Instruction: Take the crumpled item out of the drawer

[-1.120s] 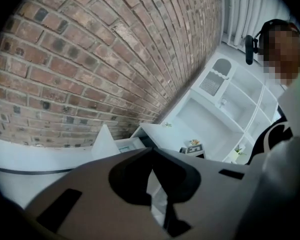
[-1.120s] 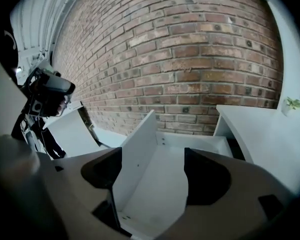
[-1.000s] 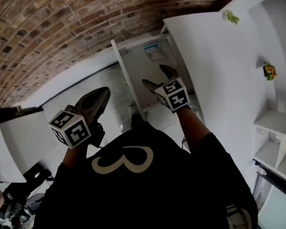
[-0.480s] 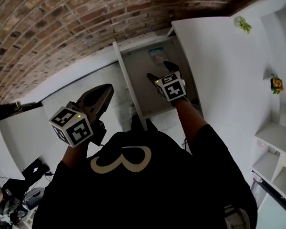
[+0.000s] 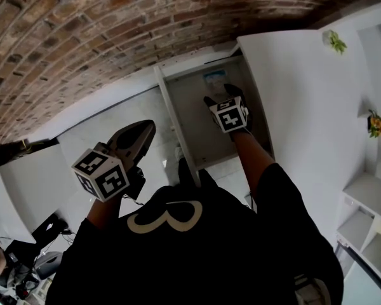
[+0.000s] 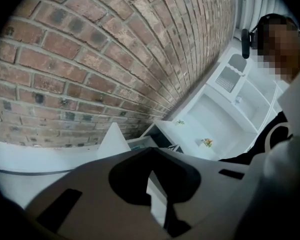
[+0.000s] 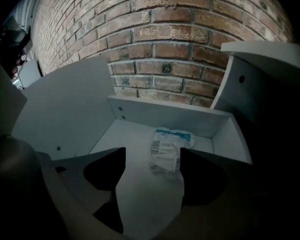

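Note:
The crumpled item (image 7: 168, 147) is a white and blue packet lying on the floor of the open white drawer (image 7: 140, 194), near its back wall. In the head view the same packet (image 5: 214, 79) lies at the drawer's (image 5: 197, 132) far end. My right gripper (image 7: 151, 156) points steeply down into the drawer. Its jaws have just been closing but still stand open, and the packet lies just ahead of the tips, nearer the right finger, untouched. In the head view my right gripper (image 5: 221, 94) hangs just short of the packet. My left gripper (image 5: 138, 132) is shut and empty, left of the drawer; its own view (image 6: 151, 154) shows only a slit.
A brick wall (image 5: 82, 37) runs behind the drawer. A white cabinet top (image 5: 298, 94) borders the drawer on the right and bears small plant ornaments (image 5: 334, 40). White shelves (image 5: 368, 199) stand further right. A low white surface (image 5: 101, 129) lies left of the drawer's side wall (image 5: 168, 116).
My right gripper has sunk deeper into the drawer and come up close to the packet. My left gripper has dropped slightly outside the drawer.

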The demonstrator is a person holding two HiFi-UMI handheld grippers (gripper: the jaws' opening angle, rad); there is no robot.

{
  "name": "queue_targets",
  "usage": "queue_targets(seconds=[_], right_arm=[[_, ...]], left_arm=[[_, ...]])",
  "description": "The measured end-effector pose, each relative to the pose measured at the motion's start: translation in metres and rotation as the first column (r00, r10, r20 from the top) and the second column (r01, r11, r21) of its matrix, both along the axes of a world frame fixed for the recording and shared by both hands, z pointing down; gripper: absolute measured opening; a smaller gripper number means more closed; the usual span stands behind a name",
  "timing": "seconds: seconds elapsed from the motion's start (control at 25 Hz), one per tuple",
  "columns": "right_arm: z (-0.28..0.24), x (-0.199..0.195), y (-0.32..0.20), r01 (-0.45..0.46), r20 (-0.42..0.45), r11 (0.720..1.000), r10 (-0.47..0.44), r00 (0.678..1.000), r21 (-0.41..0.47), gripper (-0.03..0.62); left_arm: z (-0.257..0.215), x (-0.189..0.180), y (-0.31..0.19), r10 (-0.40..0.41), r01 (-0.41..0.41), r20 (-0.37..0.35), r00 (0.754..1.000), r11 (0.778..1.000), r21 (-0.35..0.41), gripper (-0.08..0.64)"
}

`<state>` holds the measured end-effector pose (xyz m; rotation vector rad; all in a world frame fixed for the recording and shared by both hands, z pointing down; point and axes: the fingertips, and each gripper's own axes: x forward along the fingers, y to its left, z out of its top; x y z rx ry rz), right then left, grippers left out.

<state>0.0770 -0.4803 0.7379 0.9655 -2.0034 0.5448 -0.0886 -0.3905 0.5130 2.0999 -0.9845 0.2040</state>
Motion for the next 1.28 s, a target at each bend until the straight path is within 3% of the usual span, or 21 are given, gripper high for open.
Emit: queue_targets(seconds=[0.44, 0.64, 1.28], right_arm=[[0.033, 0.011, -0.014, -0.029, -0.059, 0.998, 0.026, 0.998, -0.051, 0.322], [0.035, 0.017, -0.023, -0.074, -0.032, 0.997, 0.073, 0.997, -0.033, 0.24], [0.027, 0.024, -0.024, -0.128, -0.029, 0.989, 0.126, 0.992, -0.072, 0.117]], left_arm=[[0.014, -0.004, -0.001, 0.015, -0.014, 0.023, 1.0, 0.999, -0.03, 0.003], [0.017, -0.007, -0.001, 0.011, -0.01, 0.027, 1.0, 0.999, -0.038, 0.003], [0.008, -0.012, -0.006, 0.005, -0.004, 0.045, 0.999, 0.999, -0.038, 0.003]])
